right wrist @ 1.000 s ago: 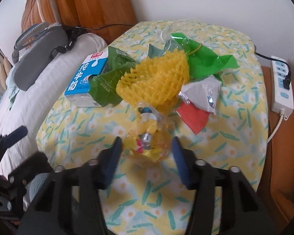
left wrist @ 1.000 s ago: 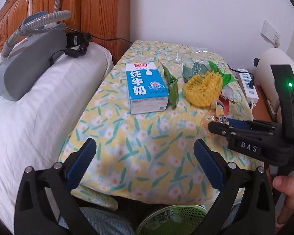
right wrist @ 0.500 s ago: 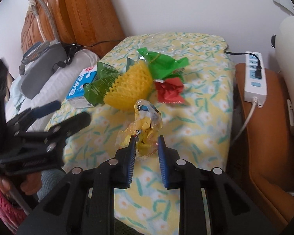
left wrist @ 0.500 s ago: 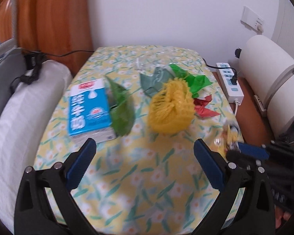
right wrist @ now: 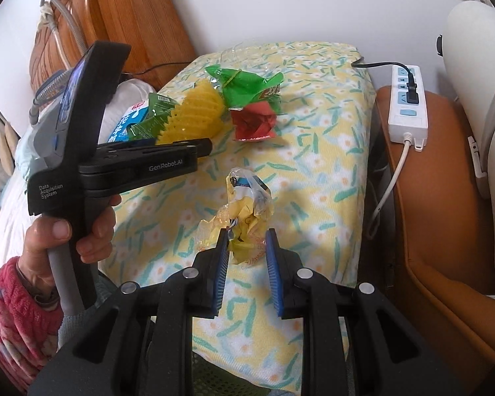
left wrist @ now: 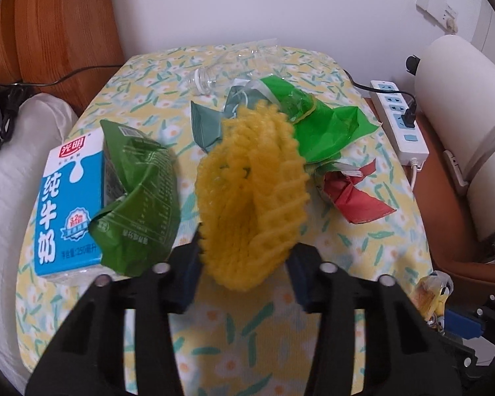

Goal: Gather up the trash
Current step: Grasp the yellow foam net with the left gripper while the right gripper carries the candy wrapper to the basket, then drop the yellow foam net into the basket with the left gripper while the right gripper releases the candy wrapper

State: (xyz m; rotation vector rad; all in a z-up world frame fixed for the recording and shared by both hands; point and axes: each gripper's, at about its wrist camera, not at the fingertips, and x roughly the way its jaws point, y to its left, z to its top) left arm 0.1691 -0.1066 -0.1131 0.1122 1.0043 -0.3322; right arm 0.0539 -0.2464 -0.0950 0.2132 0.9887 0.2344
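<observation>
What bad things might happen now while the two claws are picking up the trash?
The right claw pinches only the bottom of the crinkly yellow wrapper, so it might slip out. The left claw has just been closing around the springy yellow foam net, which may squash and pop free. Dragging the net could also pull along the green bag beside it.

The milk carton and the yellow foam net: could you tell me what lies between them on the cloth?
In the left wrist view, a crumpled green wrapper lies between the milk carton and the yellow foam net, leaning against the carton.
</observation>
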